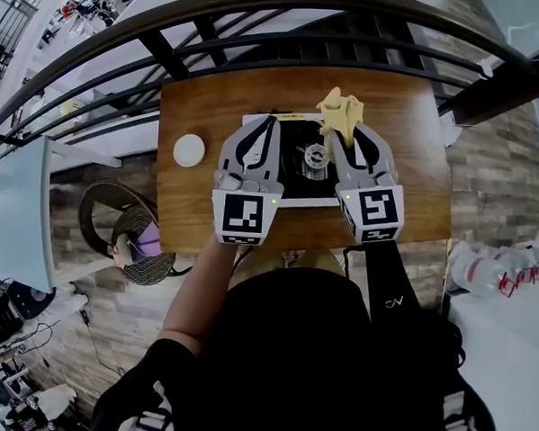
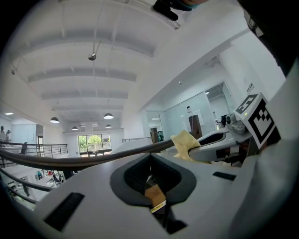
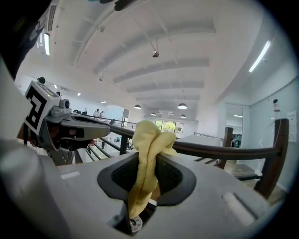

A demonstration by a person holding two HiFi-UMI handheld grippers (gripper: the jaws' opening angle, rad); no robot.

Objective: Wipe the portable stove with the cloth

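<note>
Here, cloth point(image 3: 147, 154) pinched in right hand-held gripper point(image 3: 149, 140)

Bright, even indoor light from round white ceiling lamps point(image 2: 108, 115) and a long strip light point(image 3: 260, 56). Heavy fisheye bending curves the dark metal railing point(image 3: 224, 152); corners go black. The pale yellow cloth point(image 3: 148, 154) looks sharp.

The left gripper point(image 1: 265, 125) and right gripper point(image 1: 342, 138) crowd over the stove point(image 1: 296, 141), the right's cloth point(image 1: 340, 111) sticking up. Bare table point(image 1: 417, 155) lies open rightward; a white disc point(image 1: 189, 150) sits left, a railing point(image 1: 502, 85) behind.
</note>
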